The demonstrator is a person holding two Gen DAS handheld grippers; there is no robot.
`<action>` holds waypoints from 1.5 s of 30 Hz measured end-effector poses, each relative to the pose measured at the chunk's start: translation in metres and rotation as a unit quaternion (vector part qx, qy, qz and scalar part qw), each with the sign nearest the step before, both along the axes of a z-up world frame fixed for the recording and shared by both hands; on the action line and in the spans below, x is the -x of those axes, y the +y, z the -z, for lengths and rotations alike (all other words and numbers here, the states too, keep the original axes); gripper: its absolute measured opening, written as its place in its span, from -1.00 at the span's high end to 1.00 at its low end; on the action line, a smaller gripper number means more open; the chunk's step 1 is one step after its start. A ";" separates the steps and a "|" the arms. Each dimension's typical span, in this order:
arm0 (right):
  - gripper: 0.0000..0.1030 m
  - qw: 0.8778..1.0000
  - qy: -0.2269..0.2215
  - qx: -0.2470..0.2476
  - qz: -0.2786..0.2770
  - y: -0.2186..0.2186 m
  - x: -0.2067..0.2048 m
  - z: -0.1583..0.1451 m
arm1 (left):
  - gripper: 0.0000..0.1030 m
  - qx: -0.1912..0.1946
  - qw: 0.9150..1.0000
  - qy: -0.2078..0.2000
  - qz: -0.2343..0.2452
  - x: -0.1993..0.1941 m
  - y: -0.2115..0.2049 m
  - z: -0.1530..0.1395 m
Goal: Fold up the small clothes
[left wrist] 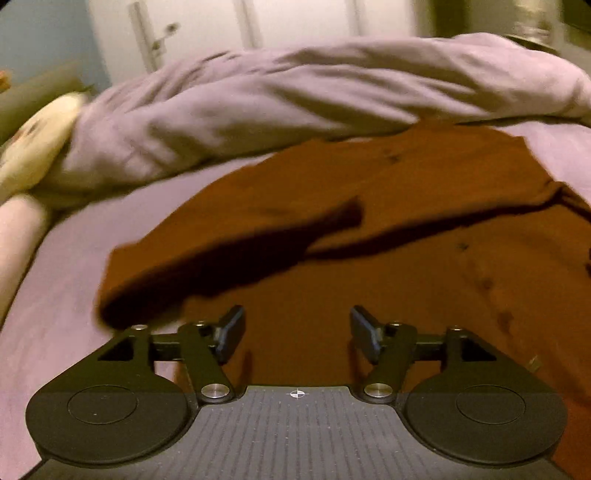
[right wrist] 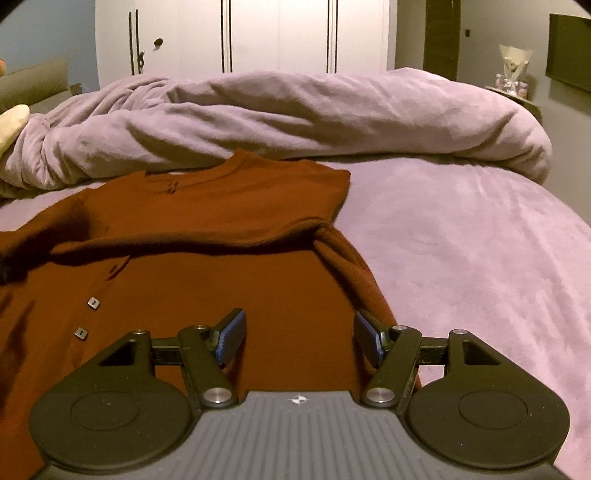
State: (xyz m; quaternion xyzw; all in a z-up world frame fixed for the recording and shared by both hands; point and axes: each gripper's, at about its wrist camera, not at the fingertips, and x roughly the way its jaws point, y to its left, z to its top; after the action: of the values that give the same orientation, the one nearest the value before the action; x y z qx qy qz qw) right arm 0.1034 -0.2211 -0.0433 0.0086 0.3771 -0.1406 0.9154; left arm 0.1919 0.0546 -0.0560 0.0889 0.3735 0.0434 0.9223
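My left black two-finger gripper (left wrist: 297, 332) and its right twin (right wrist: 299, 338) look alike: blue ribbed pads, silver pivot screws, round black discs, grey ridged base with a white crosshair mark.

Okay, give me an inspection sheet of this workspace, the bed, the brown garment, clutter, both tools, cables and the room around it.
Surface: bed sheet, mauve, fairly smooth, bare on the right of the right wrist view.
Job's things: brown garment, laid flat on the sheet, sleeves folded across the body; two small buttons show.
Clutter: bunched duvet along the far side; cream pillow at far left.
Grippers: left tool open, nothing between its pads, over the garment; right tool open, empty, over the garment's right edge.
Cables: nothing seen.
Surroundings: white wardrobe behind the bed; small shelf with ornaments at right; left wrist view is motion-blurred.
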 end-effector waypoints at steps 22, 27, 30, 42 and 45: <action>0.13 0.932 0.076 -0.339 -0.102 0.093 -0.184 0.052 | -0.67 0.065 0.961 0.011 -0.270 0.060 0.125 0.016; 0.90 0.916 0.068 -0.385 -0.087 0.089 -0.190 0.058 | -0.68 0.067 0.962 0.009 -0.265 0.054 0.121 0.013; 0.91 0.946 0.009 -0.308 -0.103 0.079 -0.175 0.029 | -0.68 0.054 0.964 0.002 -0.259 0.043 0.117 0.009; 0.89 0.999 -0.022 0.015 -0.037 -0.005 -0.123 0.003 | -0.74 0.082 0.979 0.007 -0.184 -0.009 0.058 0.005; 0.80 0.997 -0.008 -0.079 -0.011 -0.031 -0.125 0.012 | -0.74 0.066 0.983 0.014 -0.171 -0.020 0.048 0.006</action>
State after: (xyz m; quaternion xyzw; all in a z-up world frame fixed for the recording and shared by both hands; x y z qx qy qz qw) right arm 0.2281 -0.2525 -0.0556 0.0776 0.3797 -0.0998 0.9164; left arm 0.2117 0.1022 -0.0618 -0.0367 0.3981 0.1745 0.8998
